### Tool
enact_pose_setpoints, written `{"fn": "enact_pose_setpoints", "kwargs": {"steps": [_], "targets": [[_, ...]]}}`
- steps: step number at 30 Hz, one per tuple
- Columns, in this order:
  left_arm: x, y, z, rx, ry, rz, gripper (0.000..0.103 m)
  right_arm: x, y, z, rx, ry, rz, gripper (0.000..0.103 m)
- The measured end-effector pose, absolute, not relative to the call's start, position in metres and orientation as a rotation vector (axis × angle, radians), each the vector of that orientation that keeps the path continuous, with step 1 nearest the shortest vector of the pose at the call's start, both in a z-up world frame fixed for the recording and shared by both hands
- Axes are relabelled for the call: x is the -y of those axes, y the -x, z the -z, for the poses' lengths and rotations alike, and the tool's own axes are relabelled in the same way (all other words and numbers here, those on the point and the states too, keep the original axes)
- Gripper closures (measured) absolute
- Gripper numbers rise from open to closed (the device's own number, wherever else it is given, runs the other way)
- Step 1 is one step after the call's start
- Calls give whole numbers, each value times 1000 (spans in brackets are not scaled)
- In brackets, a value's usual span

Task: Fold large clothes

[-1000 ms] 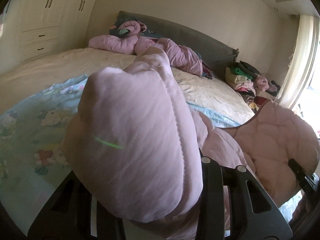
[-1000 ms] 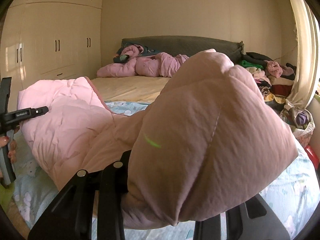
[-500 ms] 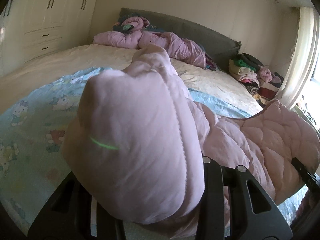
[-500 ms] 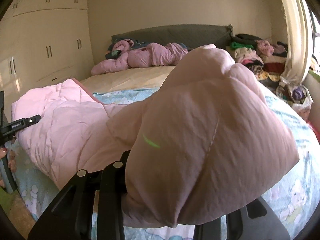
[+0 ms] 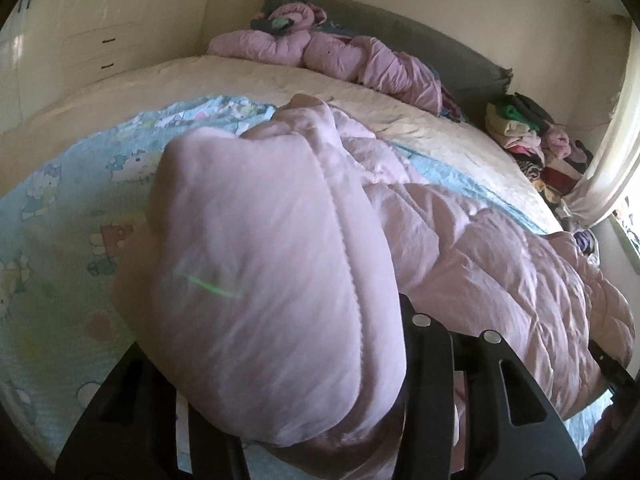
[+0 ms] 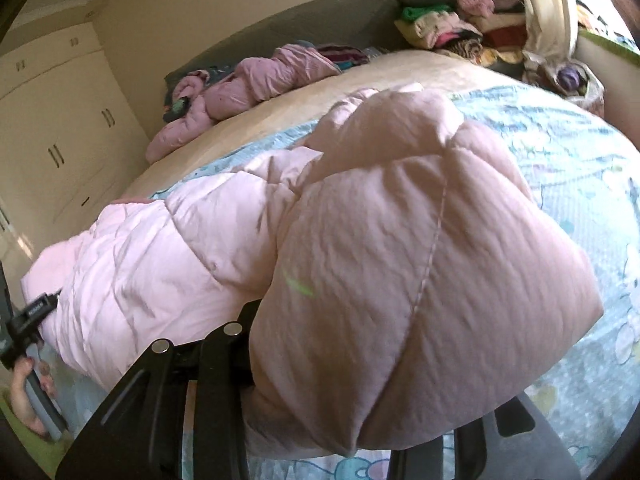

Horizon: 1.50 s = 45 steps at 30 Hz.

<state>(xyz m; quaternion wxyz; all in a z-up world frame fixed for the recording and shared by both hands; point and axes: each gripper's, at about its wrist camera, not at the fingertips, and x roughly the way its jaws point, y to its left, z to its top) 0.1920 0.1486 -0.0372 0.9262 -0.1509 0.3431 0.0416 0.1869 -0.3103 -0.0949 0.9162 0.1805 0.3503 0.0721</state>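
Pink quilted jacket (image 5: 500,248) lies across the blue cartoon-print sheet (image 5: 80,208) on the bed, one bunched end in each pair of tongs, the padded body sagging between them. In the left wrist view the left gripper (image 5: 304,420) has a thick puffed fold of the jacket between its black fingers (image 5: 428,380); its jaws are opening, yet the fabric fills the gap and presses both sides. The right wrist view shows the same for the right gripper (image 6: 320,420): jaws opening, a swollen quilted lobe wedged between them and hiding most of the far finger. Each bulge blocks the middle of its own camera, so neither view shows its own fingertips. Only the right wrist view shows the person's hand (image 6: 28,396) around the left tool's handle, at its lower left edge; only the left wrist view shows a black tip of the right tool (image 5: 608,368), past the jacket's far end. Beyond both tongs, near the grey headboard (image 5: 460,60), a second pink padded garment (image 5: 332,56) lies crumpled on the cream bedspread (image 5: 280,92), well apart from the held jacket. Past the right gripper's side of the bed stands one pile of folded clothes (image 6: 452,24), with a green piece near the top, beside a pale curtain (image 5: 604,176). On the left gripper's side cream wardrobes (image 6: 60,128) line the wall. Counted: two grippers, two pink padded garments, one clothes pile, one hand in view.
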Motion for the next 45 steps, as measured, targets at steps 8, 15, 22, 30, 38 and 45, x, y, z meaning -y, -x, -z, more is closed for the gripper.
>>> {"fn": "enact_pose_setpoints", "kwargs": {"steps": [8, 15, 22, 30, 38, 45], "targets": [[-150, -185, 42, -711, 311, -87, 62, 314, -186, 108, -756, -454, -136, 60], [-154, -183, 43, -726, 321, -90, 57, 333, -180, 112, -819, -544, -101, 17], [-157, -181, 44, -739, 330, -91, 45, 340, -166, 106, -834, -542, -83, 9], [-160, -163, 30, -741, 284, -151, 9, 355, -148, 93, -820, -518, -43, 7], [-155, -113, -15, -623, 191, -163, 9, 342, -89, 30, -593, -240, -15, 4], [-125, -63, -36, -575, 130, -89, 9, 305, -33, -11, -473, -71, -125, 4]]}}
